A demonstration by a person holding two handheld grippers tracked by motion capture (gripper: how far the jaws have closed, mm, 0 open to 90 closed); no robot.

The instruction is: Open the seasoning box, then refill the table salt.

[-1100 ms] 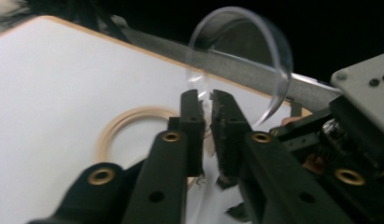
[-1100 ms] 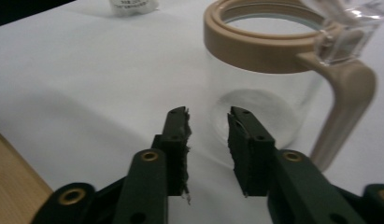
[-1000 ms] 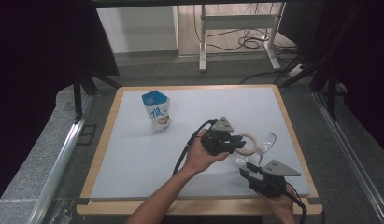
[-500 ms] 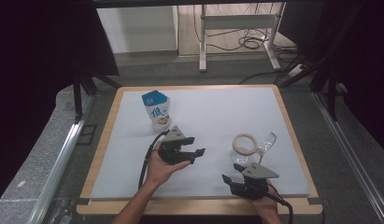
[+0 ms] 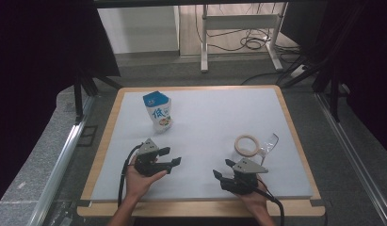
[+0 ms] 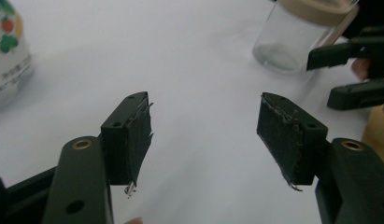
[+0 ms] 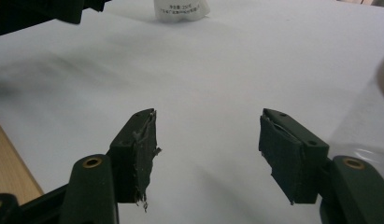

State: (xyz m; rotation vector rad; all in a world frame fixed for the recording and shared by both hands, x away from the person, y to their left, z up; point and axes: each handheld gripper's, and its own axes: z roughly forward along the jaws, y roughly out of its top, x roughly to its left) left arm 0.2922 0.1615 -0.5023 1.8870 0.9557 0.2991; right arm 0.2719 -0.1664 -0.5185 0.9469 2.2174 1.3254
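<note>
A clear glass jar [image 5: 269,143] with a beige ring-shaped top [image 5: 247,145] rests at the right of the white board [image 5: 214,108]. In the left gripper view the jar [image 6: 292,39] is far off at the upper right. My left gripper [image 5: 174,156] hovers at the front left, well away from the jar. Its jaws have just been opening and nothing is between them [image 6: 203,135]. My right gripper [image 5: 221,168] sits just in front of the jar and points left. Its jaws have also just been opening, with only bare board between them [image 7: 208,154].
A blue-and-white pouch [image 5: 157,112] stands at the back left of the board, also seen at the top of the right gripper view [image 7: 180,9]. A wooden frame [image 5: 104,141] borders the board. Metal rails [image 5: 59,160] and dark stands flank the table.
My left gripper has let go at the jar's top, pulled back to the front left and opened. The right gripper has shifted a little to the left and opened wider. The jar stays put.
</note>
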